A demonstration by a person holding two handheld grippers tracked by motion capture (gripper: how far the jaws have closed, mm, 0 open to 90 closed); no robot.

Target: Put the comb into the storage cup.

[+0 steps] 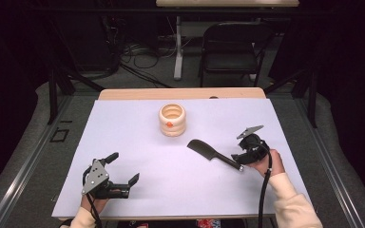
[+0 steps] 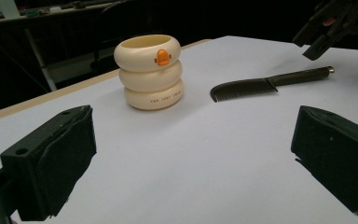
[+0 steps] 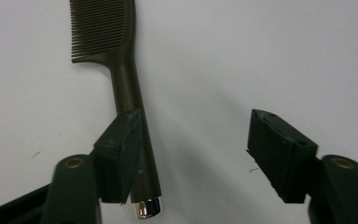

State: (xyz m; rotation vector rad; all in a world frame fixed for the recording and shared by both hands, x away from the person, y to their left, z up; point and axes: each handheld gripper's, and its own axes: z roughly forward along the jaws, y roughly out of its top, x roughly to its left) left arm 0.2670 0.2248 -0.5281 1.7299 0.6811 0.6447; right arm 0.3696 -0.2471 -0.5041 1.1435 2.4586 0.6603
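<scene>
We hold two grippers: the left gripper (image 1: 124, 171) at seven o'clock gapes with nothing between its jaws, the right gripper (image 3: 193, 154) at four o'clock stands parted, one comb (image 3: 116, 70) lying loose against its left jaw. One cream ringed cup (image 1: 172, 119) sits at twelve on the white table (image 1: 123, 123); one folding chair (image 1: 232, 47) waits beyond

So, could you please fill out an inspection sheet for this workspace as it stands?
Surface: white sheet over a wooden table, flat.
Job's things: dark comb lying flat, its handle between the open jaws of the right claw; whether one jaw touches it cannot be told.
Clutter: cream ringed cup, upright, apart from the comb.
Grippers: left claw open, holding nothing.
Cables: black cable trails from the right claw.
Surroundings: folding chair, dark floor with loose cords.
</scene>
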